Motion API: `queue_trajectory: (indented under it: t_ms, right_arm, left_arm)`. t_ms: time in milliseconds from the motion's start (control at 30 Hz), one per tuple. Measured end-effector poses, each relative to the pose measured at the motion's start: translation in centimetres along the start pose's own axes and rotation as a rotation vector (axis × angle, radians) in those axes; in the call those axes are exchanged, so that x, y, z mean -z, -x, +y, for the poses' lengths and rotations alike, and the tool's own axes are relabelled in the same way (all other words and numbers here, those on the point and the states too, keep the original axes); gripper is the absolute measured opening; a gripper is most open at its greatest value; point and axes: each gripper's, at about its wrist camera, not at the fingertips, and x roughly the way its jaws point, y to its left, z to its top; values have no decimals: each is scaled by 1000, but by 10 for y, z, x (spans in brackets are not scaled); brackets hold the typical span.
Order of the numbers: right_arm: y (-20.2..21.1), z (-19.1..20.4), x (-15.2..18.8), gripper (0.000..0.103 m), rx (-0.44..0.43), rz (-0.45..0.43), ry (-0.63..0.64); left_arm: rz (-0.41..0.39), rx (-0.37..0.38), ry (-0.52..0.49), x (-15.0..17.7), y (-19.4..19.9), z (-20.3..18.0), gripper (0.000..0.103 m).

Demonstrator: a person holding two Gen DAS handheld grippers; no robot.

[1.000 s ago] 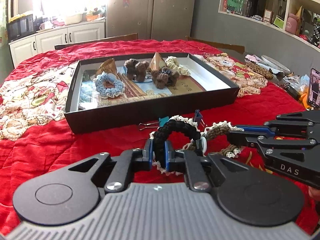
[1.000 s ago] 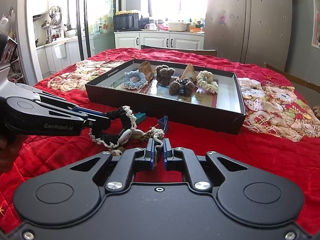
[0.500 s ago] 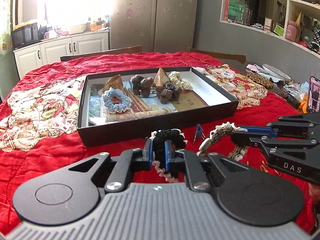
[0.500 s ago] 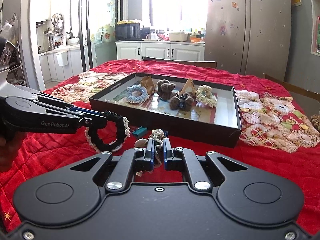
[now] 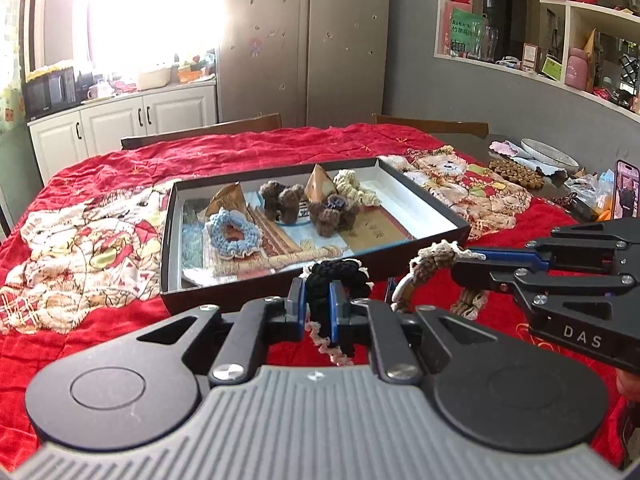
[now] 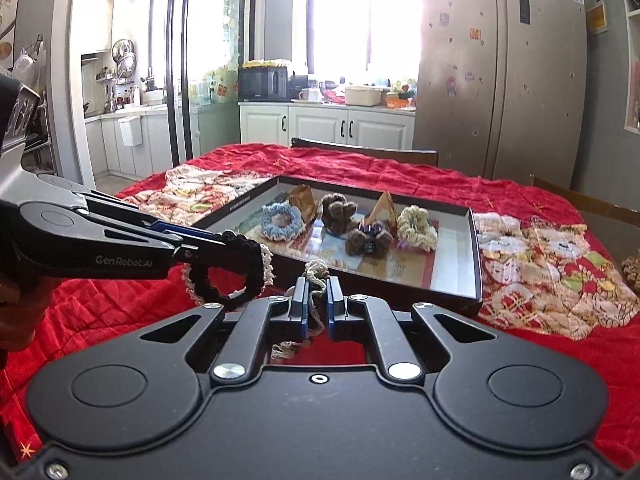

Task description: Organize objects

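I'm working over a table under a red quilted cloth (image 5: 100, 344), kitchen cabinets and a tall fridge behind it. My left gripper (image 5: 318, 300) is clamped on a black crocheted scrunchie (image 5: 340, 276) with a cream lace edge; the loop stands on edge between the pads, its frill hanging below them. My right gripper (image 6: 318, 300) is pinched on a brown-and-cream scrunchie (image 6: 316, 276), thinner and ropier, with a pale bead or shell on it visible from the left camera. Both pieces are soft yarn, so I expect them to sag and swing, not hold a shape.

What matters now is the black tray (image 5: 280, 280): it lies straight ahead of both grippers, just beyond their tips, its long side running across my view and its near wall between me and the floor of it. I judge the left gripper nearer the tray's left half and the right gripper nearer its right. Inside, a fluffy blue scrunchie (image 5: 234, 236), two brown furry ones and a cream one (image 5: 354, 188) sit bunched around small folded paper cones toward the middle; the right end is bare white card. Both loads will have to clear that near wall before I let go.
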Motion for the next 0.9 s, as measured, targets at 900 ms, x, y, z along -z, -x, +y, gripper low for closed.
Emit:
queue_trajectory:
  t_ms: [900]
  right_arm:
    - [-17,-23,-64,8,104,-105,17]
  left_arm:
    - [-68,-39,30,-55,-22,19,14]
